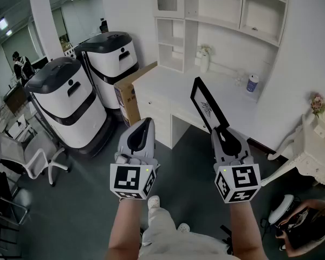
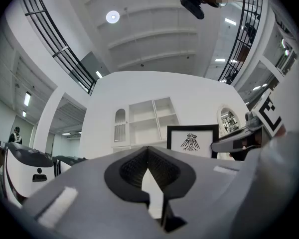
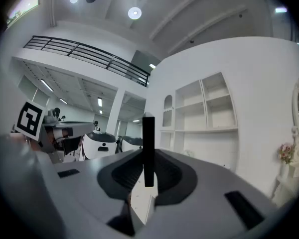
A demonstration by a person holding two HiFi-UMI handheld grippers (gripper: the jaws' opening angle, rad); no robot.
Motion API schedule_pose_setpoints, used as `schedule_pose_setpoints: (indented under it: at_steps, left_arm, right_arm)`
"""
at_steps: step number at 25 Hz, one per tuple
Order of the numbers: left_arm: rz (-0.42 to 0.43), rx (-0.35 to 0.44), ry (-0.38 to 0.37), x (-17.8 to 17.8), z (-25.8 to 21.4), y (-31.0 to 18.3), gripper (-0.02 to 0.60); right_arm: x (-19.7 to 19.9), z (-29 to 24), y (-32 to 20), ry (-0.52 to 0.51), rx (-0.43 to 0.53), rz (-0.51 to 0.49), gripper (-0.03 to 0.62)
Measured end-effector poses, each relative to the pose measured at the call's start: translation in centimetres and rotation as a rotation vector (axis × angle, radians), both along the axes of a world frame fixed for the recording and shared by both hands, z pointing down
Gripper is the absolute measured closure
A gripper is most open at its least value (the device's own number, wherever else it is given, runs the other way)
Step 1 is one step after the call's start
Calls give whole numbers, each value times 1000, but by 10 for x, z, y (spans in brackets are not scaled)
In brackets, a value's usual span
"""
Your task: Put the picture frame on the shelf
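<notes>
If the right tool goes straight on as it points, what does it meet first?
Probably the white shelf unit, near its left side; nothing shows in between. The picture frame clamped in the right tool leads, so it would touch first. Depth is unclear.

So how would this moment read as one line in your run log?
right gripper: shut on picture frame, held in air | left gripper: shut, empty | shelf: ahead, frame not yet on it

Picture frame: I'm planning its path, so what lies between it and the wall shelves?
Head view: the white desktop stretches between the picture frame, held by the right gripper, and the shelves, with a small white object at its back.
</notes>
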State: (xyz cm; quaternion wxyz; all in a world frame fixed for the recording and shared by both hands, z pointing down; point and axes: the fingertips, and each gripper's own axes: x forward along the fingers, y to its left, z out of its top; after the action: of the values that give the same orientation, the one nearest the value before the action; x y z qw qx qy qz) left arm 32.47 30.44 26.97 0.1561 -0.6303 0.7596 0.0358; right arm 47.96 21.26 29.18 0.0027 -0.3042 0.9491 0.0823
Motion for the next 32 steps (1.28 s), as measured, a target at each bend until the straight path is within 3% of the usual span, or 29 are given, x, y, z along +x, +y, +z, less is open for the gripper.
schedule_pose_setpoints:
  at_steps: [7, 14, 32]
  left_arm:
    - [10, 9, -5, -15, -5, -3, 572]
    - [8, 6, 5, -53, -4, -29, 572]
    - [57, -21, 14, -236, -1, -167, 572]
  right_arm:
    - [-16, 1, -3, 10, -6, 11, 523]
    - [-50, 4, -32, 14, -40, 27, 523]
    - [-228, 9, -155, 27, -60, 61, 523]
